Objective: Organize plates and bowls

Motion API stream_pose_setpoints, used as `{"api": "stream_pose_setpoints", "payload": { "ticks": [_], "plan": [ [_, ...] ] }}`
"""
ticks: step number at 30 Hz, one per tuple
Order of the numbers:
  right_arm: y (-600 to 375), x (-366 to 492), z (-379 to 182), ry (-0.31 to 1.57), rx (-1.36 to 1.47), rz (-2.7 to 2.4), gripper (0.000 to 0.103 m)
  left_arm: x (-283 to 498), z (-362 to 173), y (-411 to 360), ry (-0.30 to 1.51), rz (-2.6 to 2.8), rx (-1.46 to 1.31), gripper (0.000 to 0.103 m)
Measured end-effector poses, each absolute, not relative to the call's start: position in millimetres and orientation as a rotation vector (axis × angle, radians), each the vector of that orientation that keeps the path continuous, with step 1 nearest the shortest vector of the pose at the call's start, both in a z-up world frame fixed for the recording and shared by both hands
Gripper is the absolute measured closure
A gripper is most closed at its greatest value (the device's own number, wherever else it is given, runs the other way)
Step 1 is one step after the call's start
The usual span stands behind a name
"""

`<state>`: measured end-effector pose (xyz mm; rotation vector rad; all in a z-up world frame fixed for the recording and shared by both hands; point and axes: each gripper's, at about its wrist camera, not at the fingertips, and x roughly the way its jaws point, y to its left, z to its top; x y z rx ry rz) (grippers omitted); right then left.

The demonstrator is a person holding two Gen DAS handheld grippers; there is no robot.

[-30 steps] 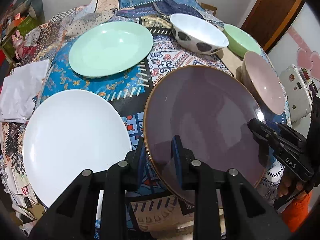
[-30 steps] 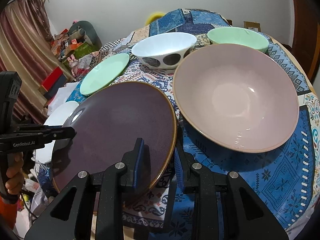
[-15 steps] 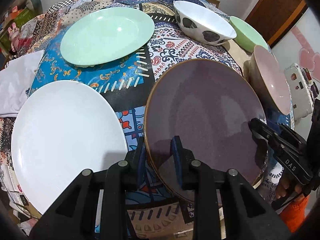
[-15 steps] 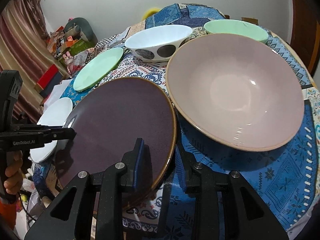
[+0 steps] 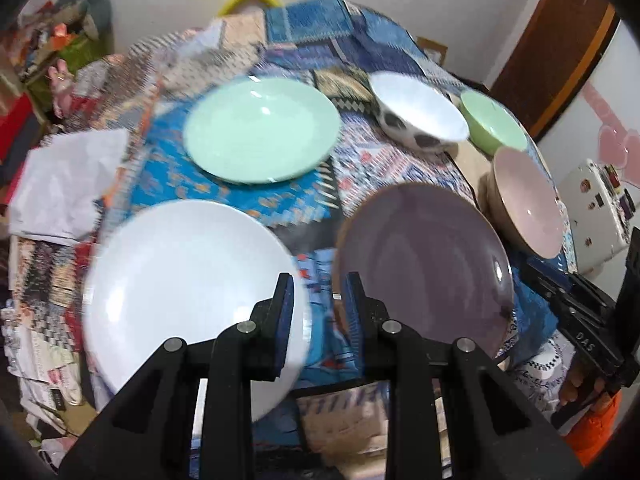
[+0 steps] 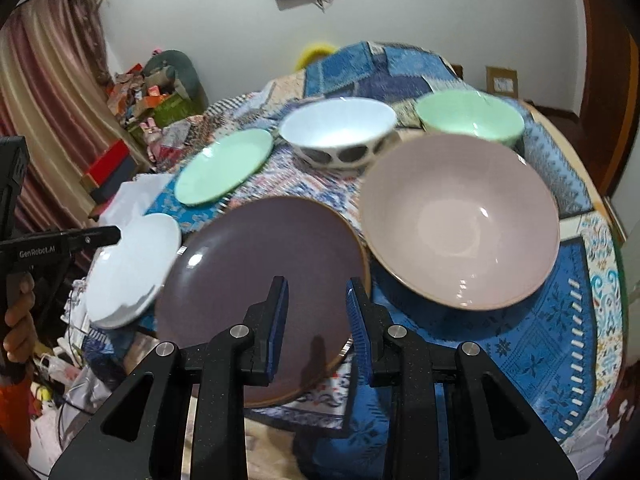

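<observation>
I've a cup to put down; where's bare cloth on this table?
Free: cloth right of the pink bowl, and the far end behind the spotted bowl and green bowl. Crowded: between bowls and purple plate.

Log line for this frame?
left gripper: shut, clear of purple plate | right gripper: shut, at its rim, hold unclear | white plate, pink bowl flank purple plate

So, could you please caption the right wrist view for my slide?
Purple plate beside pink bowl on patterned tablecloth; green plate, spotted bowl, green bowl behind.
</observation>
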<state>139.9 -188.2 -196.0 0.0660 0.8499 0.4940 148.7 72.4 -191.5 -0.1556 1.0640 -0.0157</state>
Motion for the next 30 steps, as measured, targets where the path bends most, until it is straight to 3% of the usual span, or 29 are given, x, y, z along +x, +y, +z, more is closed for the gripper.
{"api": "stream_pose_setpoints", "payload": {
  "ticks": [12, 16, 20, 30],
  "plan": [
    [-124, 127, -169, 0.765, -0.004, 0.643, 0.073, 87, -149, 172, 0.97, 0.259, -0.127, 0.077],
    [-96, 128, -170, 0.765, -0.036, 0.695, 0.07, 68, -155, 201, 0.989, 0.323, -0.131, 0.078],
    [-73, 132, -172, 0.778, -0.062, 0.734, 0.059, 58, -166, 218, 1.006, 0.324, -0.16, 0.077],
    [-22, 156, -192, 0.854, -0.146, 0.786, 0.058, 63, -205, 232, 1.068, 0.281, -0.214, 0.065]
  ]
}}
